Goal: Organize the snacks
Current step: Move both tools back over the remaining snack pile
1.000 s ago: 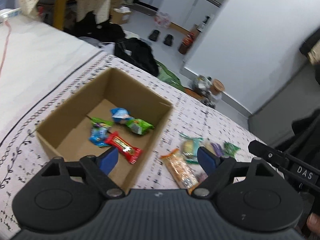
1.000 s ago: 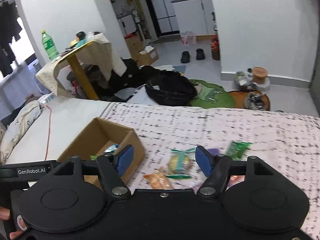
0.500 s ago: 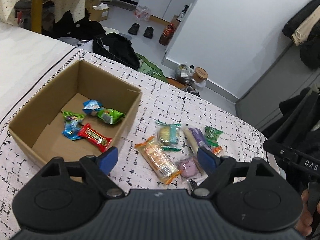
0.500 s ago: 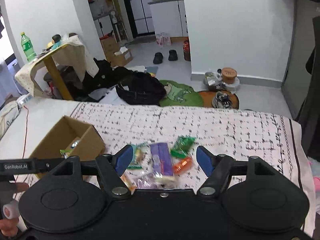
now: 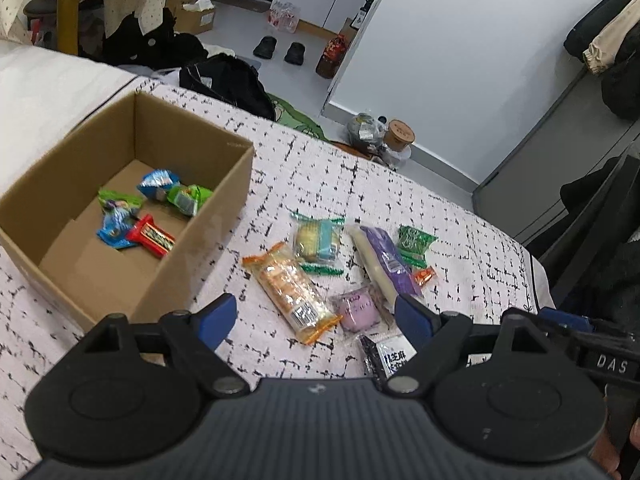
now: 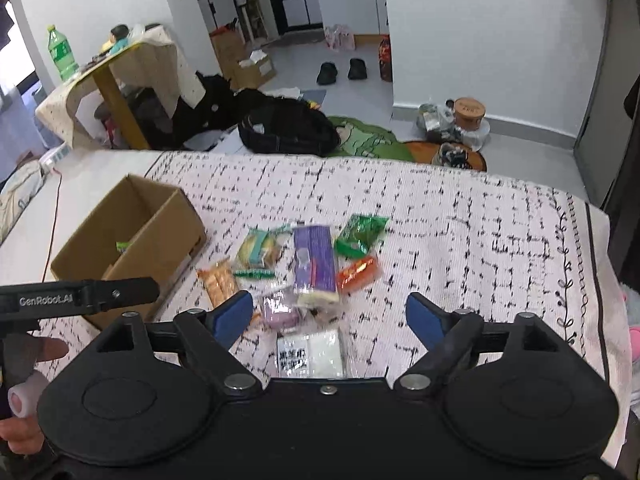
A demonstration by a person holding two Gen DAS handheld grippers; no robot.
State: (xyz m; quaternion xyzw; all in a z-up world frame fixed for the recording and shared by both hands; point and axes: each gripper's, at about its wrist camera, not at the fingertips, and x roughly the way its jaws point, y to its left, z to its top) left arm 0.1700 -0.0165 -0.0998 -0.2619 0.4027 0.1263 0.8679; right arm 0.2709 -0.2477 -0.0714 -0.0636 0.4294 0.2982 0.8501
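Observation:
An open cardboard box (image 5: 192, 216) (image 6: 160, 232) sits on the patterned cloth at the left, with several small wrapped snacks (image 5: 152, 216) inside. Loose snacks lie right of it: an orange biscuit pack (image 5: 290, 292) (image 6: 218, 282), a teal-green cake pack (image 5: 318, 242) (image 6: 260, 250), a long purple pack (image 5: 386, 264) (image 6: 314, 262), a green packet (image 5: 414, 242) (image 6: 360, 234), a small orange packet (image 6: 356, 274), a pink-purple packet (image 5: 358, 308) (image 6: 280, 312) and a black-and-white packet (image 6: 310, 354). My left gripper (image 5: 316, 314) is open above the orange pack. My right gripper (image 6: 330, 316) is open above the pile.
The cloth-covered surface (image 6: 480, 240) ends at a far edge, with floor clutter beyond: a black bag (image 6: 288, 128), shoes (image 6: 342, 70) and jars (image 6: 468, 110). A small draped table (image 6: 120, 68) stands far left. The left gripper's body (image 6: 76, 298) shows in the right view.
Both grippers have swung right from the box toward the loose snack pile and come closer to it. Both stay open and empty.

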